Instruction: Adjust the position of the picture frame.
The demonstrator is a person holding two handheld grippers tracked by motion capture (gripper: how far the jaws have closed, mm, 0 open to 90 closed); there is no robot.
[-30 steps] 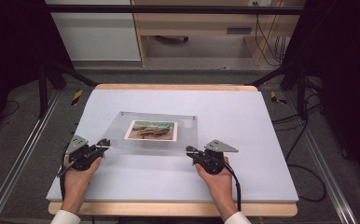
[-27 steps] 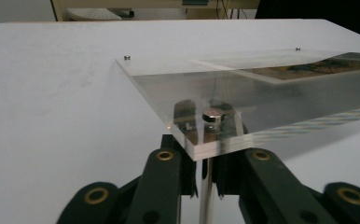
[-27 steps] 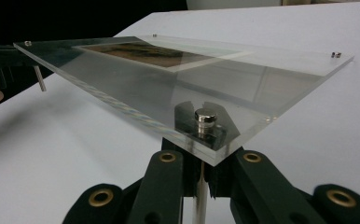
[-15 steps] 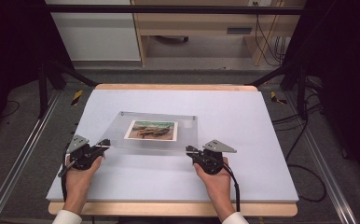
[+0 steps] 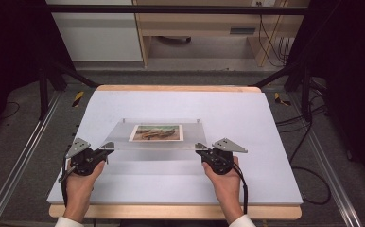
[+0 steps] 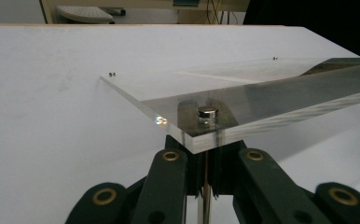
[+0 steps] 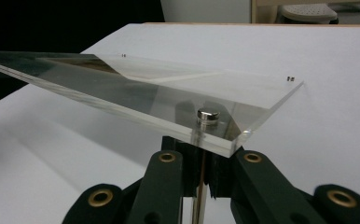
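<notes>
A clear acrylic panel (image 5: 158,142) with a landscape picture (image 5: 156,133) in its middle is tilted, its near edge off the table and its far edge down. My left gripper (image 5: 106,146) is shut on the near left corner. My right gripper (image 5: 200,147) is shut on the near right corner. In the left gripper view the jaws pinch the panel (image 6: 271,93) just under a small round silver magnet (image 6: 207,112). The right gripper view has the same grip on the panel (image 7: 159,91), below another magnet (image 7: 208,114).
The pale mat (image 5: 265,123) covers a wooden table with open room on all sides of the panel. Tiny magnets mark the panel's far corners (image 6: 112,73) (image 7: 288,78). Black frame posts and cables (image 5: 308,142) stand beside the table.
The panel lay flat on the mat before. Both grippers have since raised its near edge, so it now slopes down away from me.
</notes>
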